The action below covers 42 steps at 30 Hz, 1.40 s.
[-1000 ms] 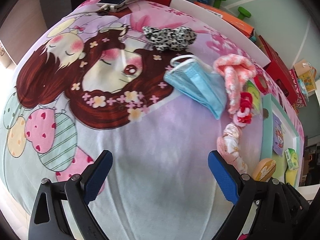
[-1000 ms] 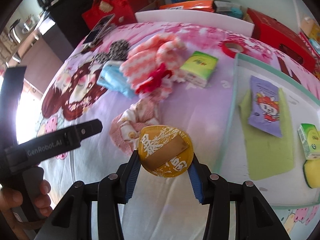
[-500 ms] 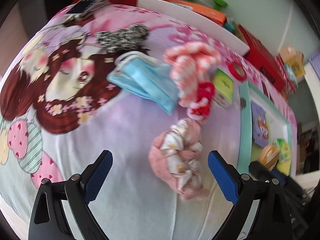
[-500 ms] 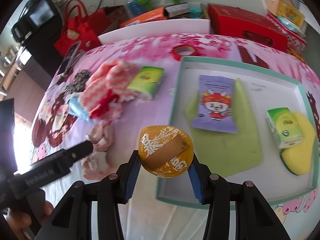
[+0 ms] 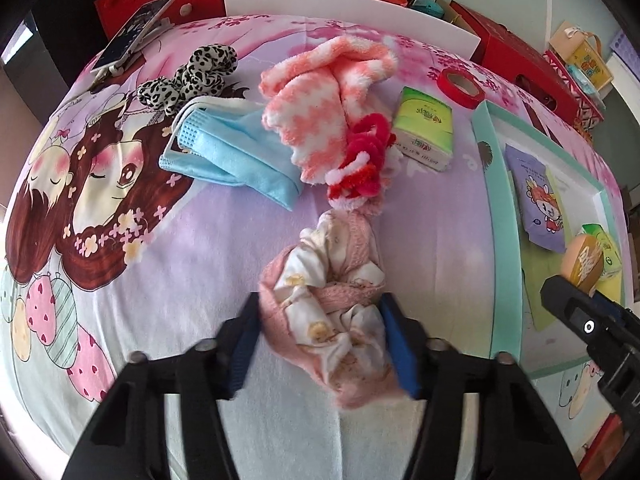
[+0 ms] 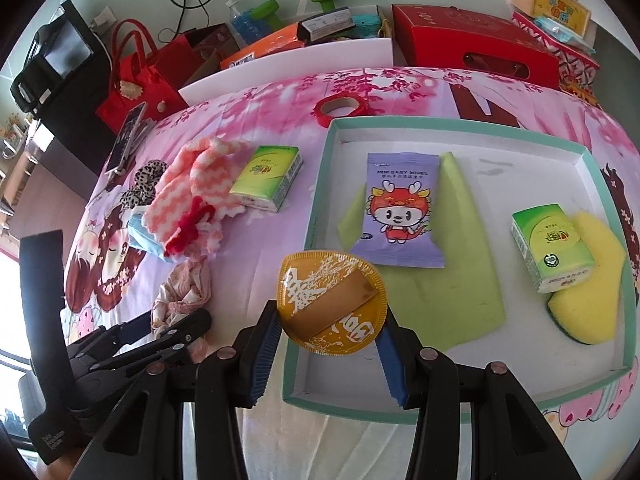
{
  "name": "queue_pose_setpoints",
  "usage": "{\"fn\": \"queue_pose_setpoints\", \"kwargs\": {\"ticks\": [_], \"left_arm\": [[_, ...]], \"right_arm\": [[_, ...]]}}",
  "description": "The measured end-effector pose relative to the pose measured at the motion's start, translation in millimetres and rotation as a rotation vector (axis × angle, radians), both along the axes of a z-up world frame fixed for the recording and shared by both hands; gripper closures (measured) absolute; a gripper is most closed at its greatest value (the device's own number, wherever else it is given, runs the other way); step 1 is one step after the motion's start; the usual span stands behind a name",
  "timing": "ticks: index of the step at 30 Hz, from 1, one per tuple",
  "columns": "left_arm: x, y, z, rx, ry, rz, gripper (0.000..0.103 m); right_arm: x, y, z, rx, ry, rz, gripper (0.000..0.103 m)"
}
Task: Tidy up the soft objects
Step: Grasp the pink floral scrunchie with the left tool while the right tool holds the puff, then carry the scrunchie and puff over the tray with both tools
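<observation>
Cartoon-printed bedding [image 5: 168, 280] is covering the surface, with red bags and boxes lining the top edge of both views. Lower centre of the left wrist view: the left tongs [image 5: 322, 344] are closing around a pink bundled cloth [image 5: 332, 300], which is lying between the blue pads; the pads are reaching its sides, though a firm grasp cannot be confirmed yet. Lower centre of the right wrist view: the right tongs [image 6: 326, 354] are clenching a round orange packet [image 6: 332, 302] and holding it above the near left corner of the teal-rimmed tray [image 6: 464, 122].

Already lying in the tray, at the right of the frame: a purple wipes pouch [image 6: 398, 220] on a green cloth [image 6: 456, 288], and a green tissue pack [image 6: 552, 248] resting on a yellow sponge [image 6: 592, 304].

Outside the tray, upper centre of the left wrist view: a pink-and-white fluffy sock [image 5: 324, 96], a red-and-white chenille piece [image 5: 360, 160] touching it, a blue face mask [image 5: 228, 148], a leopard-print scrunchie [image 5: 188, 78] and a second tissue pack [image 5: 426, 128]. A red tape roll [image 5: 460, 84] and a phone [image 5: 134, 34] are lying farther back.

Judged progress: roughly half; one item is arriving, one is being picked, and about five are waiting.
</observation>
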<state>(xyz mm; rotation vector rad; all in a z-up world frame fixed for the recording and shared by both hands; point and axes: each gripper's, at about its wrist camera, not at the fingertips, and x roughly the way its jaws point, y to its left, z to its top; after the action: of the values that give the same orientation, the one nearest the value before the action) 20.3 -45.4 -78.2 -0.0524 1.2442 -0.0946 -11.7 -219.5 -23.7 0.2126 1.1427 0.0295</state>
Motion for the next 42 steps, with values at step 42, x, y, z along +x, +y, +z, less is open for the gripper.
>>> {"fn": "queue_pose_setpoints", "kwargs": {"ticks": [42], "left_arm": [[26,-112,96,-0.110,-0.243,-0.182,0.079]], "right_arm": [[1,-115,34,-0.090,-0.171,-0.373,0.054]]}}
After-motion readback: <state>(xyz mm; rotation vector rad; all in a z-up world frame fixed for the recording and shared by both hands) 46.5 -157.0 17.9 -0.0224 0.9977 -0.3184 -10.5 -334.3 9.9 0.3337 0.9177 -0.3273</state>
